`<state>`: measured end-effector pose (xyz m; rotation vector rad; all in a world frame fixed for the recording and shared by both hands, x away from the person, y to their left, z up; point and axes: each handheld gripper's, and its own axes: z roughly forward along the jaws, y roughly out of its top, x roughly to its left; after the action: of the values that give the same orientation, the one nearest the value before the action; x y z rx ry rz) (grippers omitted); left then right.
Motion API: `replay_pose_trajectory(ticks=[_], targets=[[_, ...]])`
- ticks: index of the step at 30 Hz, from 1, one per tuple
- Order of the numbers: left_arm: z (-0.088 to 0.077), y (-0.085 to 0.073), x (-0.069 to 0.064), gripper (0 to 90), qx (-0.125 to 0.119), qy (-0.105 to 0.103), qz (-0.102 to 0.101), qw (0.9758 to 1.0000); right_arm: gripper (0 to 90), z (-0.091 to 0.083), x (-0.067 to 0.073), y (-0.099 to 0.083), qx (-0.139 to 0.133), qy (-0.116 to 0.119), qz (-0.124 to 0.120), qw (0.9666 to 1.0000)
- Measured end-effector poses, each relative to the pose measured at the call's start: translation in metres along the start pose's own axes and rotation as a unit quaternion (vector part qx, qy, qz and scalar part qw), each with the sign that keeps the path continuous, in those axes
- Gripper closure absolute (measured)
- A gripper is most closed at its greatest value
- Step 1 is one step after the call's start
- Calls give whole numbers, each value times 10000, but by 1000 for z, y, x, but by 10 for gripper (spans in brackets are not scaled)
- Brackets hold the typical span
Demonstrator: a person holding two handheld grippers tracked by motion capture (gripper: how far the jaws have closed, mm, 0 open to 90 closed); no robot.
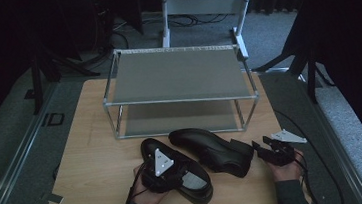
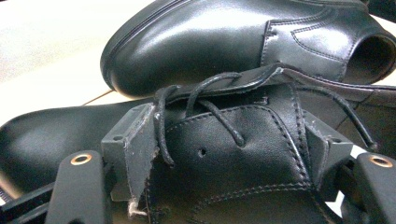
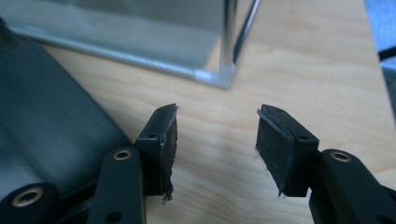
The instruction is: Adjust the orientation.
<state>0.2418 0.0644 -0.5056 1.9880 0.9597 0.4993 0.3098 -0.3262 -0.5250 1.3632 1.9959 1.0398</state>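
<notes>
Gripping the near shoe [image 1: 186,179] across its laced tongue, our left gripper [image 2: 229,154] has a pad pressed on either flank of the upper, with the black lace [image 2: 205,109] looping over the leather between them; in the high view that gripper [image 1: 161,170] sits low and centre in the frame, above the shoe's opening. Our right gripper [image 3: 212,149] stands parted with nothing between its pads, only bare wood beneath, and in the high view it [image 1: 260,150] hovers lower right, just beside the heel of the second shoe [image 1: 211,148]. That second shoe lies right behind the held one, the two toes close together. Beyond both, across the upper middle of the frame, a two-tier metal rack [image 1: 179,74] stands on the wooden table [image 1: 94,155], its front corner post [image 3: 227,42] close ahead of our right gripper.
</notes>
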Motion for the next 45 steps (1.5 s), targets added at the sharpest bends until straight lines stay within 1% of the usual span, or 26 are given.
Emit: replay_pose_trajectory(ticks=[2, 4, 5, 6, 8, 10, 13, 17, 20, 23, 25, 26, 28, 29, 30, 31, 32, 33, 34, 35, 38, 41, 45], targets=[[-2, -1, 1, 285, -1, -32, -76, 10000, 477, -7, 5, 4, -117, 20, -82, 9999], [-4, 0, 3, 258, -34, -93, -196, 9998, 479, -13, 10, 8, -178, -45, -234, 9996], [-5, 0, 5, 251, -23, -141, -224, 9996, 478, -16, 13, 9, -211, -72, -319, 9992], [-6, 1, 5, 244, -12, -157, -242, 9996, 461, -20, 16, 10, -268, -28, -378, 9989], [-9, 2, 7, 240, -79, -257, -327, 9991, 454, -25, 21, 12, -335, 74, -455, 9984], [-14, 3, 7, 239, -170, -299, -339, 9988, 448, -30, 28, 13, -356, 141, -623, 9973], [-25, 5, 10, 230, -294, -260, -343, 9986, 442, -35, 39, 15, -387, 341, -769, 9957], [-40, 5, 17, 230, -439, -122, -408, 9981, 429, -41, 57, 17, -503, 540, -1026, 9920], [-48, 1, 24, 230, -499, -33, -510, 9974, 401, -44, 68, 18, -586, 762, -1080, 9895], [-51, -4, 30, 230, -462, 67, -589, 9972, 386, -45, 78, 17, -563, 894, -1254, 9865], [-52, -9, 34, 230, -432, 42, -711, 9965, 372, -43, 83, 15, -527, 974, -1405, 9839], [-51, -11, 36, 231, -411, 37, -754, 9963, 362, -42, 85, 14, -498, 1063, -1464, 9822], [-51, -14, 37, 230, -351, 62, -764, 9964, 342, -40, 88, 12, -449, 1134, -1570, 9800], [-50, -15, 37, 230, -331, 38, -780, 9964, 327, -38, 90, 11, -403, 1172, -1617, 9790], [-49, -16, 37, 230, -316, 39, -784, 9964, 300, -36, 92, 10, -348, 1153, -1668, 9786], [-48, -17, 37, 230, -292, 38, -791, 9964, 267, -33, 93, 9, -245, 1117, -1694, 9789], [-47, -17, 36, 230, -271, 24, -794, 9965, 258, -29, 93, 8, -118, 1070, -1723, 9791], [-46, -18, 36, 230, -245, 14, -784, 9966, 246, -25, 94, 6, -66, 1024, -1785, 9786], [-45, -18, 36, 230, -232, 6, -791, 9966, 247, -25, 94, 5, -126, 971, -1843, 9780], [-44, -18, 36, 230, -217, -5, -790, 9966, 249, -24, 95, 6, -131, 939, -1873, 9777], [-41, -19, 35, 230, -195, -37, -791, 9967, 252, -23, 95, 6, -111, 850, -2042, 9752], [-41, -19, 35, 230, -168, -61, -791, 9967, 252, -22, 94, 7, -119, 842, -2107, 9738], [-40, -20, 35, 230, -130, -86, -807, 9966, 238, -18, 86, 14, -176, 857, -1997, 9759]])
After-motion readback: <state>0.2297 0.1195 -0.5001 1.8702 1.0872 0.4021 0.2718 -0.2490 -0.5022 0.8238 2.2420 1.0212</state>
